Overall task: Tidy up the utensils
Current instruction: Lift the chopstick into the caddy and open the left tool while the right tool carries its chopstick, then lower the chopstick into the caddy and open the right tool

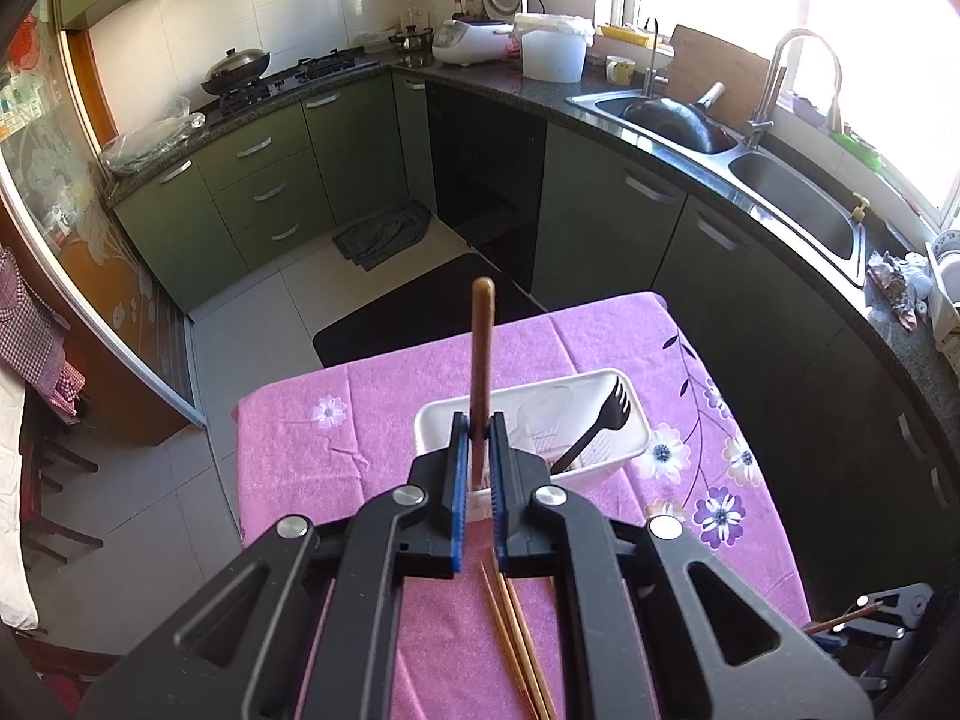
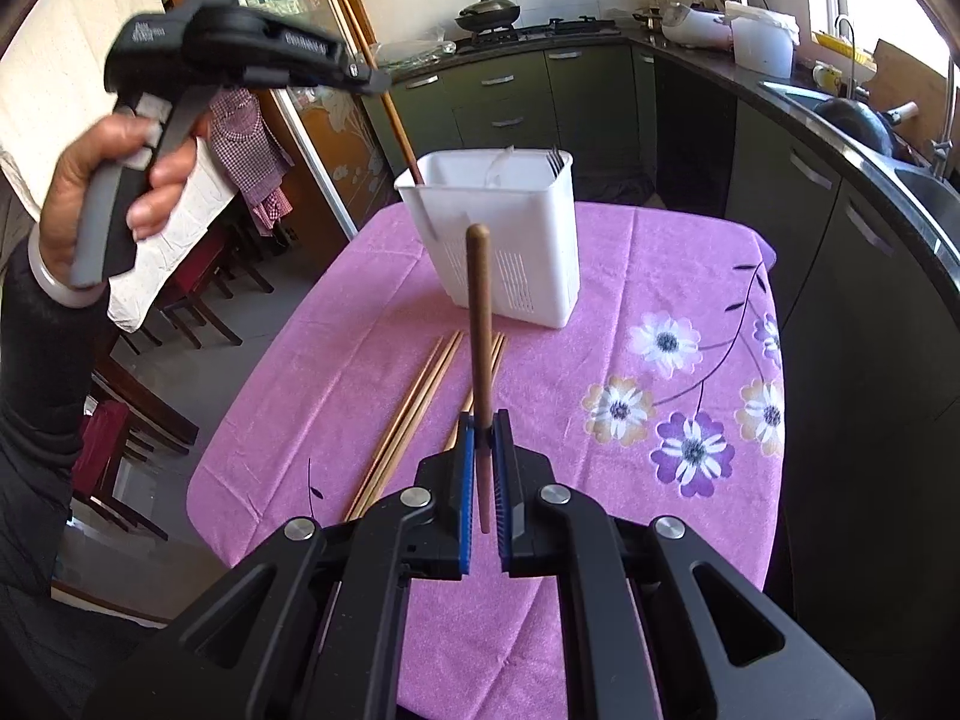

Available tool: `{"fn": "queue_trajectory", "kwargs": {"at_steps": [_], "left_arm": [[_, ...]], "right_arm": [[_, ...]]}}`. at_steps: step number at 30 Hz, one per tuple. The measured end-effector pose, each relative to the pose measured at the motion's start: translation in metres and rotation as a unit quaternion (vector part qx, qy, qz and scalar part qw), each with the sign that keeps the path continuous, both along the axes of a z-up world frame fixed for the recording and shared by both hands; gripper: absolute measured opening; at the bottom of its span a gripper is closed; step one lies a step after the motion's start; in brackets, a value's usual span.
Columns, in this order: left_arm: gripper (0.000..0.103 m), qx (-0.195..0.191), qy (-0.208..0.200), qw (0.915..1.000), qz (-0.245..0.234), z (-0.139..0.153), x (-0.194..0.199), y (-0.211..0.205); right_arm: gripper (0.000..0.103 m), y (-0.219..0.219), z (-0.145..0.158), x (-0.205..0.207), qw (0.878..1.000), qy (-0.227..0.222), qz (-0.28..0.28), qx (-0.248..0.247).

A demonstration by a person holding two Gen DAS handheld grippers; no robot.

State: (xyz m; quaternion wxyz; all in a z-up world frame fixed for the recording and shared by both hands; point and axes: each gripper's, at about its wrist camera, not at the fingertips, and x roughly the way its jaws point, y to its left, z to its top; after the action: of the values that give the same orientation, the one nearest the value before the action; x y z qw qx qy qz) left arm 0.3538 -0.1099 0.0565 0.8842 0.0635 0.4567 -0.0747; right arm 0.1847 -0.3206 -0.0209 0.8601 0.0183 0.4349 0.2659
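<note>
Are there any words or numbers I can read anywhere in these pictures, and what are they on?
None can be read.
Left gripper: small pale print on its black body, too blurred to read.
Glass door: colourful stickers, too small to tell.
Bottles on the far counter: labels too small.
White utensil holder, rice cooker, purple flowered tablecloth: no writing shows.

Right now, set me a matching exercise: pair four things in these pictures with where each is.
Things:
1. black fork
2. loose chopsticks
3. left gripper's chopstick
4. right gripper's chopstick

Places:
A. flat on the pink cloth
B. tip at the white caddy's rim
C. standing inside the caddy
D. held above the cloth, short of the caddy

Pairs: 1-C, 2-A, 3-B, 4-D
</note>
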Motion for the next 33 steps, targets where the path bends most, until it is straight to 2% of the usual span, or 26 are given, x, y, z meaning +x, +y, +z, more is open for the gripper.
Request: {"fn": "queue_trajectory", "kwargs": {"at_steps": [3, 6, 10, 14, 17, 20, 27, 33], "left_arm": [[0.008, -0.001, 0.022, 0.9998, -0.003, -0.018, 0.0, 0.001], [0.013, -0.008, 0.023, 0.9997, -0.008, -0.021, -0.006, 0.002], [0.03, -0.026, -0.012, 0.9996, -0.007, 0.0, -0.03, 0.011], [0.033, -0.033, -0.045, 0.9984, -0.007, 0.016, -0.06, 0.026], [0.033, -0.035, -0.045, 0.9983, -0.01, 0.016, -0.077, 0.034], [0.033, -0.03, -0.038, 0.9987, -0.015, 0.012, -0.088, 0.04], [0.035, -0.034, -0.008, 0.9993, -0.016, -0.006, -0.094, 0.044], [0.035, -0.028, 0.014, 0.9993, -0.022, -0.022, -0.097, 0.037]], "right_arm": [[0.007, 0.002, 0.03, 0.017, 0.999, -0.028, -0.009, 0.017], [0.007, 0.005, 0.062, 0.039, 0.997, -0.059, -0.023, 0.04], [0.007, 0.01, 0.099, 0.07, 0.991, -0.095, -0.046, 0.08], [0.007, 0.014, 0.12, 0.104, 0.985, -0.117, -0.078, 0.097], [0.007, 0.024, 0.116, 0.13, 0.986, -0.113, -0.1, 0.072], [0.007, 0.037, 0.094, 0.15, 0.989, -0.092, -0.107, 0.039], [0.007, 0.058, 0.041, 0.171, 0.996, -0.041, -0.082, 0.014], [0.011, 0.056, 0.051, 0.151, 0.995, -0.064, -0.069, 0.019]]}}
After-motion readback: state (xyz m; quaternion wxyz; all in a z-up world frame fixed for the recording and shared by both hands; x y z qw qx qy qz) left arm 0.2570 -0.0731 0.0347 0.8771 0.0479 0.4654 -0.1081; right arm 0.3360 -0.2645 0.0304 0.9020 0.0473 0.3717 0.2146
